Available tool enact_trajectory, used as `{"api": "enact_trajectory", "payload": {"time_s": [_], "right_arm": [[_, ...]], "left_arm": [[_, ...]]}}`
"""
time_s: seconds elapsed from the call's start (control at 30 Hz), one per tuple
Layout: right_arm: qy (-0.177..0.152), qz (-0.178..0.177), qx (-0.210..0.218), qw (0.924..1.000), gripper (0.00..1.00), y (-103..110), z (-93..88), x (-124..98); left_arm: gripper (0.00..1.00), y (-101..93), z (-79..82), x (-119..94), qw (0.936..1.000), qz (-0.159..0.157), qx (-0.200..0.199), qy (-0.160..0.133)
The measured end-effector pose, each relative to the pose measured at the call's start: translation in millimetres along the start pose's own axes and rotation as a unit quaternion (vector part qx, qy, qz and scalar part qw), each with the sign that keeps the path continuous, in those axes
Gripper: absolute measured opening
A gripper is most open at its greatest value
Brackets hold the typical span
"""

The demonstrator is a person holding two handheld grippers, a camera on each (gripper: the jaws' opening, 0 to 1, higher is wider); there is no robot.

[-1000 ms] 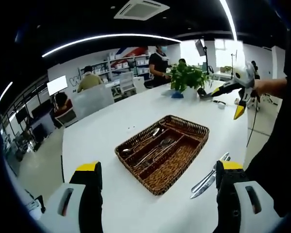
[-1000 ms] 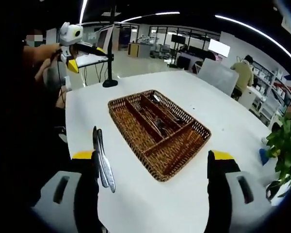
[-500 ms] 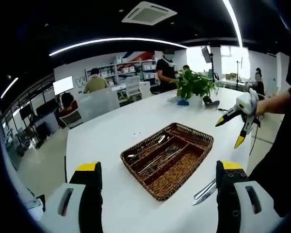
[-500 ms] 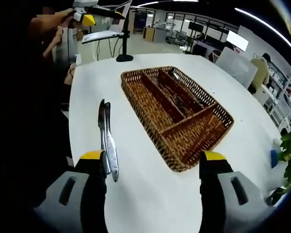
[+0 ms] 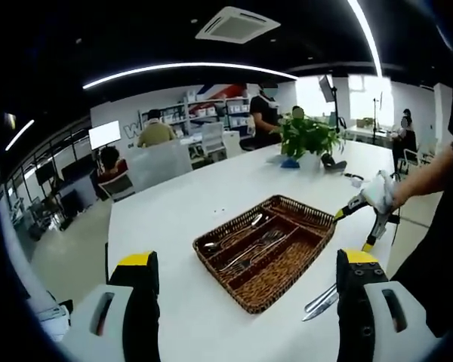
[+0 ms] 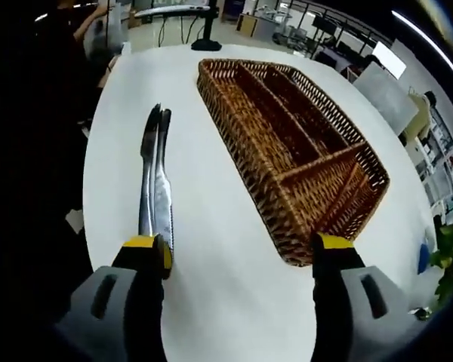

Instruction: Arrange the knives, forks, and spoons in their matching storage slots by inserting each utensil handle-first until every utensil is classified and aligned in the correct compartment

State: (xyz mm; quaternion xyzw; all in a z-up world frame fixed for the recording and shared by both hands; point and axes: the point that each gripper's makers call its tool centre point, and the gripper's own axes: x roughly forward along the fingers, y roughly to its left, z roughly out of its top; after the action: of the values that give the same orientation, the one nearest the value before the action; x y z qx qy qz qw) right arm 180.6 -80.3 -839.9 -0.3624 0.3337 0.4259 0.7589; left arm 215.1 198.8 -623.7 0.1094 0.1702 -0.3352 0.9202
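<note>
A brown wicker cutlery tray (image 5: 266,249) (image 6: 302,139) with long slots stands on the white table (image 5: 181,219) (image 6: 211,249). Spoons (image 5: 228,235) and forks (image 5: 257,245) lie in its far slots in the left gripper view. Two knives (image 6: 154,181) (image 5: 321,300) lie side by side on the table beside the tray. My right gripper (image 6: 240,243) is open and low over the table, its left finger just short of the knives' near ends. It also appears in the left gripper view as the right gripper (image 5: 368,215). My left gripper (image 5: 245,264) is open, held back from the tray.
A potted plant (image 5: 308,136) and a blue object (image 5: 288,162) stand at the table's far end. A black stand (image 6: 208,30) sits on the table beyond the tray. People sit and stand at desks and shelves behind. A person's arm (image 5: 426,170) holds the right gripper.
My right gripper has dropped toward the table and closed in on the knives, which now reach its left finger. The left gripper view has drifted back slightly.
</note>
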Motion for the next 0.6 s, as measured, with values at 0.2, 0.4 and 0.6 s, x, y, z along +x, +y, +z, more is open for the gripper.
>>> {"api": "enact_trajectory", "payload": {"time_s": [0.2, 0.4, 0.6], "right_arm": [[-0.003, 0.022, 0.002, 0.9997, 0.76, 17.8, 0.8, -2.5], [0.01, 0.027, 0.0, 0.9996, 0.75, 21.2, -8.5, 11.8], [0.011, 0.027, 0.02, 0.9994, 0.73, 17.2, -6.4, 20.5]], "left_arm": [[1.0, 0.8, -3.3, -3.9, 1.0, 0.006, -0.005, 0.0], [1.0, -2.2, -2.4, -5.9, 1.0, 0.006, -0.006, -0.002], [0.99, -3.5, 0.8, -9.7, 0.9999, 0.011, -0.007, -0.007]]}}
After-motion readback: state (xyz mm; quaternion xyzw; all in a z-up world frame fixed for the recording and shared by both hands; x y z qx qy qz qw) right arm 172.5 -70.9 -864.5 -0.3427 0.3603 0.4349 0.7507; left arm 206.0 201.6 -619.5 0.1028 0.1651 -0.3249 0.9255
